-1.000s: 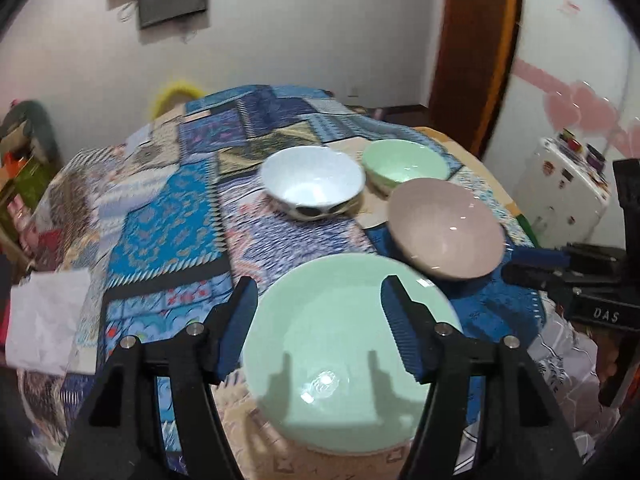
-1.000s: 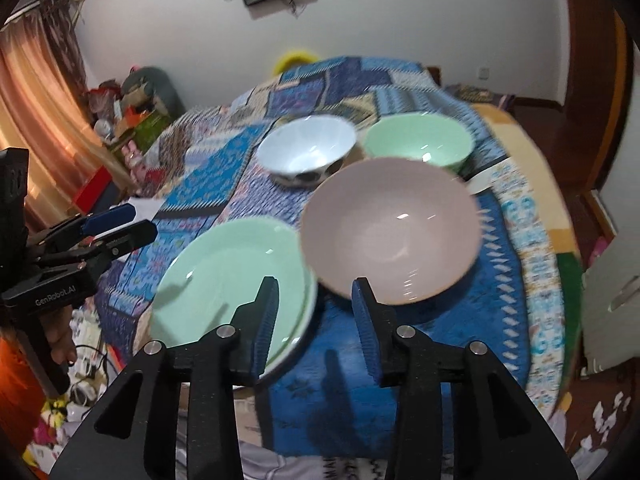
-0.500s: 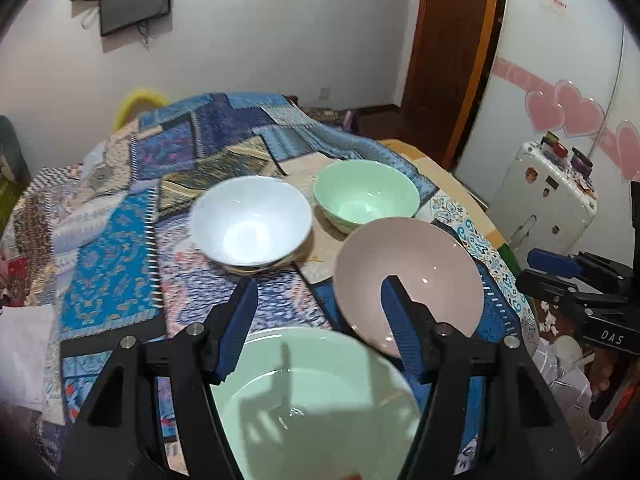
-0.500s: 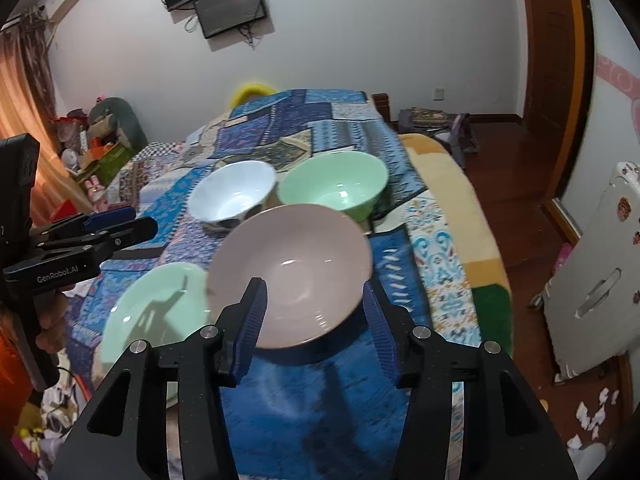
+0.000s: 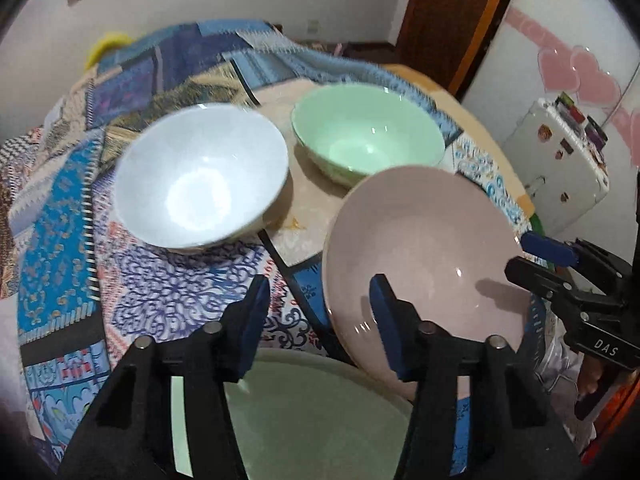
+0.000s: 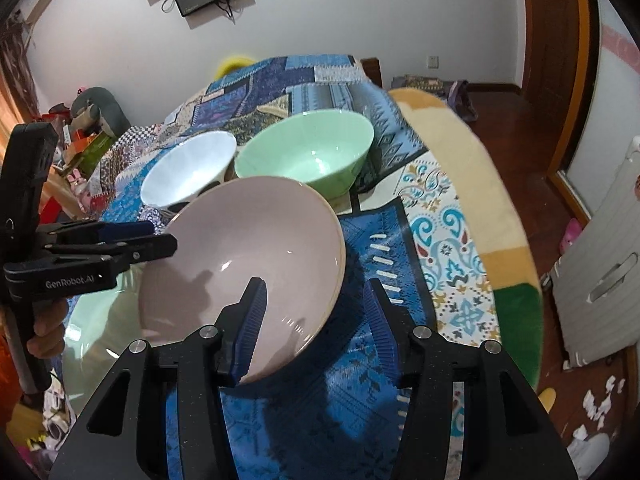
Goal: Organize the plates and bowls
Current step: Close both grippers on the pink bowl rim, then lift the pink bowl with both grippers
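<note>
Crockery sits crowded at the near end of a patchwork tablecloth [image 6: 320, 80]: a white bowl [image 5: 200, 176] far left, a green bowl [image 5: 368, 136] far right, a pink bowl [image 6: 244, 264] nearer, and a green plate [image 5: 320, 412] nearest, its rim running under the pink bowl's near-left edge.

The right gripper [image 6: 314, 320] straddles the pink bowl's near-right rim, one pad inside over the basin, the other outside over the blue cloth. Its jaws stand moderately apart and neither pad seems to press the wall yet, so nothing is held. The left gripper [image 5: 320, 320] hovers above the gap between plate and pink bowl with its jaws closing; only cloth and the bowl's left edge show between them, nothing gripped.

Main risk, as I judge it: the bowl wall is smooth, glazed and sloping, so a pinch placed too high on the rim could slide off, or the bowl could swing and tip once lifted from one side. Because the bowl overlaps the plate, lifting or dragging it may knock or shift the plate toward the near table edge. Both grippers are working on the same bowl from opposite sides, close together, and could collide. The green bowl lies just beyond, so a forward shove would clink against it.
</note>
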`<state>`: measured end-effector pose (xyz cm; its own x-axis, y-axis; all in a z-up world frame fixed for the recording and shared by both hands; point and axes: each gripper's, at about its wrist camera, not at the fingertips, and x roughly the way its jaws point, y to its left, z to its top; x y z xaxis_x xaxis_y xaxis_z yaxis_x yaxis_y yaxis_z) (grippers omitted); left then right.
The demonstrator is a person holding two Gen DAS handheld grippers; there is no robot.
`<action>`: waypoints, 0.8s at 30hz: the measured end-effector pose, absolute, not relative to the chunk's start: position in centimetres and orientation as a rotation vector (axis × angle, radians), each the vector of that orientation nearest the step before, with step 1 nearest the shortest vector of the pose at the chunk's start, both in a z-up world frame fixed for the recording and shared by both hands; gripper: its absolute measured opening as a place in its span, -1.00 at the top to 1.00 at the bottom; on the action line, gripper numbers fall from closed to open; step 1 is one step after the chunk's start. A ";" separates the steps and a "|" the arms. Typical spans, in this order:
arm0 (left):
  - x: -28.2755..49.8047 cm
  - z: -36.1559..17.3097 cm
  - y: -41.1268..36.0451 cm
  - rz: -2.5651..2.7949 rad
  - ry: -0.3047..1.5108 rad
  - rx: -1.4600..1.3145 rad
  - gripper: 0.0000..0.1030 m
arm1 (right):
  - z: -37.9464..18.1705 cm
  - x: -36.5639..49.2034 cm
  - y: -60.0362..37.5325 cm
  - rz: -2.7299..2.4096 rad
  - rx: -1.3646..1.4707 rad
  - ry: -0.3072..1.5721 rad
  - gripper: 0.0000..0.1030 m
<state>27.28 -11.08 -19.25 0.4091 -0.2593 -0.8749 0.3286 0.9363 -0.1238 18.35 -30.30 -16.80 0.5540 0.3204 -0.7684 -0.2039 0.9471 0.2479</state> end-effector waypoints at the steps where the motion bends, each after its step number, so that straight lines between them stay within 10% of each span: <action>1: 27.5 -19.6 -11.2 -0.378 1.102 0.072 0.03 | -17.0 18.5 -30.3 0.316 0.143 0.942 0.09; 24: 28.4 -22.1 -13.3 -0.470 1.220 0.098 0.59 | -19.0 18.6 -30.4 0.358 0.263 1.051 0.61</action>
